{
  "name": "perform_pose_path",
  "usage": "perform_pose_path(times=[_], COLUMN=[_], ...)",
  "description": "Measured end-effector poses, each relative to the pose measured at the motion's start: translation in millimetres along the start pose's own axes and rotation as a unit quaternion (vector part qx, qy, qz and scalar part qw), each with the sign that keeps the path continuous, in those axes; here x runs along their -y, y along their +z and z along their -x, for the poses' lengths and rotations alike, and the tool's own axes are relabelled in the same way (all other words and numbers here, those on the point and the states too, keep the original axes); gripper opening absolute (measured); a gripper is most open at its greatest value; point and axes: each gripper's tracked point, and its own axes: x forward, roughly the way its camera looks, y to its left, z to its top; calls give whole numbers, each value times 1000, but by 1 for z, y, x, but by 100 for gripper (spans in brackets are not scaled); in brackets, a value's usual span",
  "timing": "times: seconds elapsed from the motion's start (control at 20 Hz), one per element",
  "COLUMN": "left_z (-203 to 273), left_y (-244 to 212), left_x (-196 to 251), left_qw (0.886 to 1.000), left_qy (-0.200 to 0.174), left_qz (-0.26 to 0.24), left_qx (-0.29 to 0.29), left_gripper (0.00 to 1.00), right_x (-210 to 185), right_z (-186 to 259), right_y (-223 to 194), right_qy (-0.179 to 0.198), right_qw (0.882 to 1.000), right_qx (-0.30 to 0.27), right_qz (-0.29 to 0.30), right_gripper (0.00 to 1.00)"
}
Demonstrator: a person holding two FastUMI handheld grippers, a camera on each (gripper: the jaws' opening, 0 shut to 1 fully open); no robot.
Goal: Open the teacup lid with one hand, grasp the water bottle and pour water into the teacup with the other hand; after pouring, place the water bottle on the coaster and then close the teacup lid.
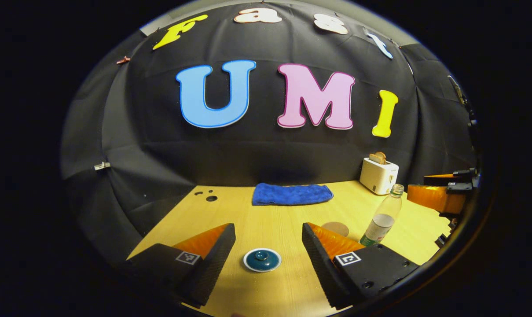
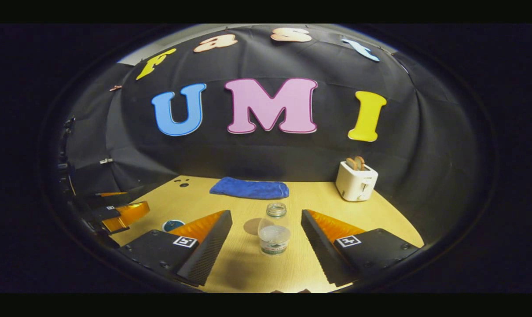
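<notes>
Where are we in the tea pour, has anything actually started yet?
Nothing looks done. The teacup lid sits on the cup between the open left gripper; the water bottle stands uncapped, ungrasped, between the open right gripper. Left: lift lid, pour, set bottle on coaster, close lid.

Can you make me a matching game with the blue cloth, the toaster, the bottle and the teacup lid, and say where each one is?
Things:
1. blue cloth
2. toaster
3. water bottle
4. teacup lid

Places:
A. between the left gripper's open fingers
B. between the right gripper's open fingers
C. back corner, bread sticking up
D. flat by the back wall

Pairs: 1-D, 2-C, 3-B, 4-A
</notes>
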Motion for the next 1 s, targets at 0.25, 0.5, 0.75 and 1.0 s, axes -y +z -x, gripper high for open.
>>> perform_pose_path(times=[0.25,0.5,0.75,1.0], left_z=[-28,-52,-67,-83], left_y=[-33,-66,-82,-104], left_x=[-5,-8,-7,-10], left_qw=[1000,999,998,996], left_qy=[5,2,-10,-18], left_qz=[-15,-13,-17,-19], left_qx=[-25,-49,-61,-85], left_gripper=[95,84,73,61], right_x=[2,-7,-18,-17], right_z=[-9,-12,-4,-1], right_y=[-15,-29,-47,-61], right_qy=[-1,2,11,10], right_qw=[1000,1000,999,998], right_qx=[-13,-24,-43,-63], right_qz=[5,0,7,19], right_gripper=[98,98,98,98])
